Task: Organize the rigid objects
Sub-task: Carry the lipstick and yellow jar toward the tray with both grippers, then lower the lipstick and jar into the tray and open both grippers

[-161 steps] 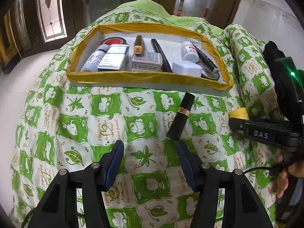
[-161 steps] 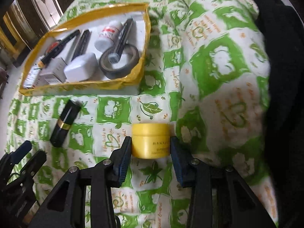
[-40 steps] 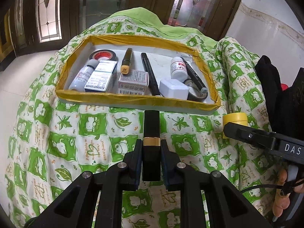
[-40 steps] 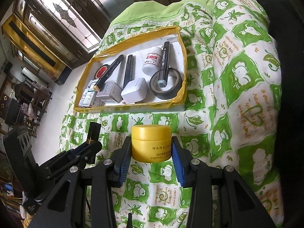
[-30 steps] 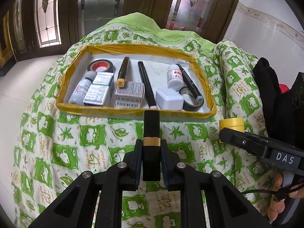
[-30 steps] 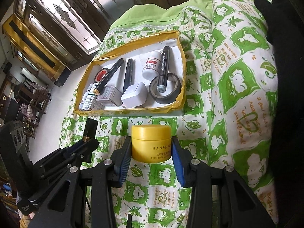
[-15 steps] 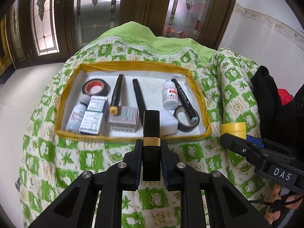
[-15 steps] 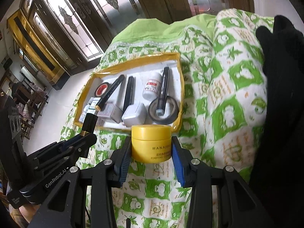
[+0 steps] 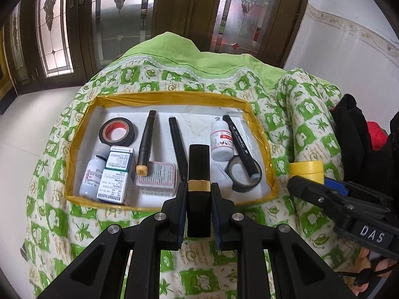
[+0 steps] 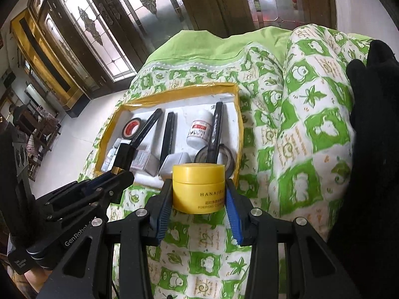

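My left gripper [image 9: 198, 194] is shut on a black lipstick tube [image 9: 198, 172] with a gold band, held upright above the near edge of the yellow-rimmed tray [image 9: 169, 96]. In the right wrist view the same lipstick tube [image 10: 121, 156] pokes out of the left gripper [image 10: 117, 172] at the left. My right gripper [image 10: 198, 196] is shut on a yellow cream jar [image 10: 198, 186], held above the green quilt just short of the tray [image 10: 238, 124]. The jar [image 9: 306, 170] also shows at the right of the left wrist view.
The tray holds a red-cored tape roll [image 9: 117, 133], a black tape roll [image 9: 245, 175], two small bottles, boxes and several black pens. Its back middle shows bare white floor. A green-patterned quilt [image 9: 62, 214] covers the surface. Dark clothing [image 10: 369, 124] lies at the right.
Both grippers have risen and moved toward the tray with their objects. The lipstick tip now overlaps the tray's near edge, and the jar reaches its front rim.
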